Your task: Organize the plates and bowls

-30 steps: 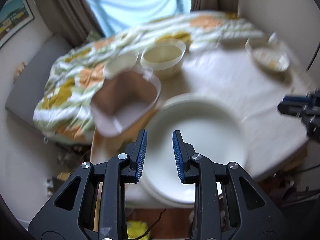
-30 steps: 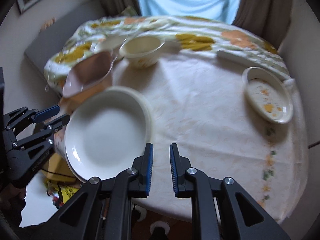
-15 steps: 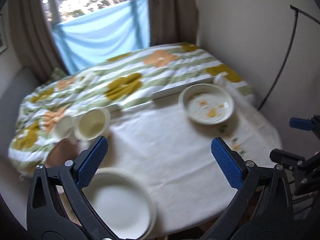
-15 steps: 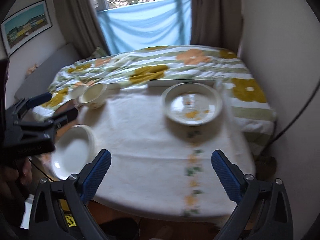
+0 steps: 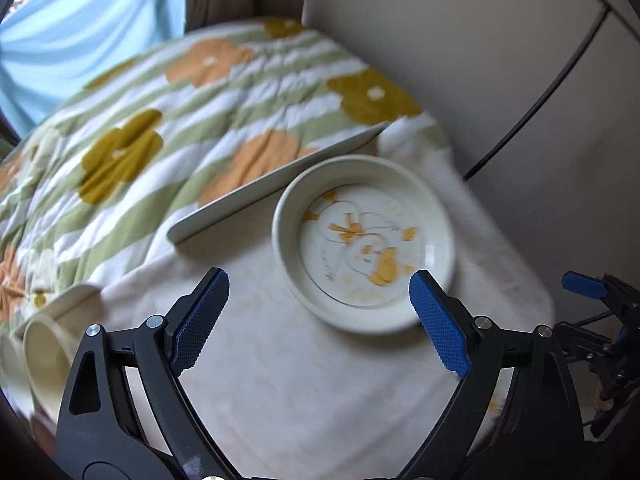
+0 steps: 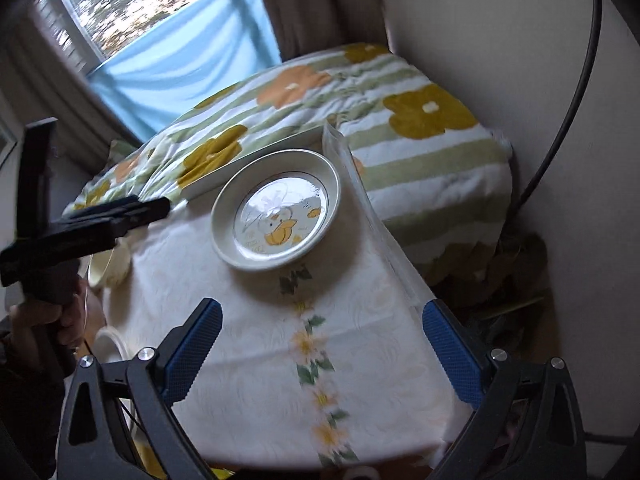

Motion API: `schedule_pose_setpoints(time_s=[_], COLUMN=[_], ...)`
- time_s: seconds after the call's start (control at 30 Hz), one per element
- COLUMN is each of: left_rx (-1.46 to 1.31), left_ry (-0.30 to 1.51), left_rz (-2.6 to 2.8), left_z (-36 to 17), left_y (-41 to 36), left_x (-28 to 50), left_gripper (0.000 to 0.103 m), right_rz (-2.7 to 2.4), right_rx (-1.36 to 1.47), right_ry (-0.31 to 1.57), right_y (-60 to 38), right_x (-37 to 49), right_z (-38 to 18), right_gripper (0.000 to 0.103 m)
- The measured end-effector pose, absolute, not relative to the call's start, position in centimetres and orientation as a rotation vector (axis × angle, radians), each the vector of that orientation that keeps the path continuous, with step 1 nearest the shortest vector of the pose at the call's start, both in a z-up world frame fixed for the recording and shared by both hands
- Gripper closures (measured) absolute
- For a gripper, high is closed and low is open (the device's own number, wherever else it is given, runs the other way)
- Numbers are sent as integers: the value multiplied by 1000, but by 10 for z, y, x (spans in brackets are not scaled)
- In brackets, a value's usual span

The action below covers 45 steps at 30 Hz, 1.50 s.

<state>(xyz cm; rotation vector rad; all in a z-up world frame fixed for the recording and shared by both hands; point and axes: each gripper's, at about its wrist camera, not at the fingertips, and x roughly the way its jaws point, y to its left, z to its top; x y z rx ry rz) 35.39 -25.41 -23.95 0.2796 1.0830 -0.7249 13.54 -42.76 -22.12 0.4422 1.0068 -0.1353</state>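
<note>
A cream deep plate with a yellow duck print (image 5: 364, 246) sits on the white tablecloth at the table's far right; it also shows in the right wrist view (image 6: 276, 216). My left gripper (image 5: 320, 320) is open wide and empty, just short of the plate's near rim. My right gripper (image 6: 322, 354) is open wide and empty, farther back over the tablecloth. A cream bowl (image 5: 44, 352) stands at the left edge of the left wrist view, and it shows in the right wrist view (image 6: 110, 266). A white plate's rim (image 6: 108, 344) shows at the lower left.
A long white tray (image 5: 272, 188) lies behind the duck plate, against a floral blanket (image 5: 168, 120). The wall (image 5: 480, 60) with a black cable (image 5: 532, 104) is close on the right. The table edge (image 6: 400, 240) drops off to the right of the plate.
Both grippers have opened wide from nearly shut and swung right from the plain white plate towards the duck plate, which is now much closer in the left view.
</note>
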Motion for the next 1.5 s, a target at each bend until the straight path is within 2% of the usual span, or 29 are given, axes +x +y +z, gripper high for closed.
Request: schedule_pose_setpoints(time_s=[0.03, 0.1, 0.17, 0.23, 0.4, 0.5, 0.57, 0.6, 0.63, 0.77, 1.2, 1.5], left_rx=[285, 281, 274, 293, 317, 345, 349, 352, 356, 329, 338, 259], left_ry=[1097, 1134, 1168, 1181, 1215, 1229, 1222, 1218, 1217, 1219, 1193, 1132], left_rz=[-731, -747, -770, -784, -845, -858, -868, -869, -869, -864, -822, -720], left_z=[-249, -267, -283, -292, -311, -321, -323, -323, -323, -323, -305, -244], left_y=[-259, -268, -274, -276, -289, -296, -297, -297, -298, -295, -287, -256], left_x=[364, 382, 397, 405, 420, 424, 425, 426, 426, 430, 419, 376], left_gripper=[17, 32, 40, 48, 65, 67, 69, 76, 80, 85, 85, 85], right_rz=[-150, -168, -178, -184, -208, -226, -231, -231, -234, -222, -190, -74], right_rx=[468, 504, 547, 571, 615, 643, 657, 662, 663, 678, 605, 512], right_ry=[1018, 1028, 1038, 1046, 1056, 1065, 1070, 1077, 1072, 1056, 1032, 982], right_y=[-430, -433, -435, -435, -434, -435, -436, -436, -436, -437, -432, -427], right_x=[144, 157, 172, 184, 209, 217, 220, 221, 222, 227, 226, 205], right_z=[-229, -242, -257, -268, -293, -304, -309, -312, -312, -312, -302, -254], right_gripper=[3, 6, 14, 26, 45, 54, 64, 71, 74, 86, 88, 88])
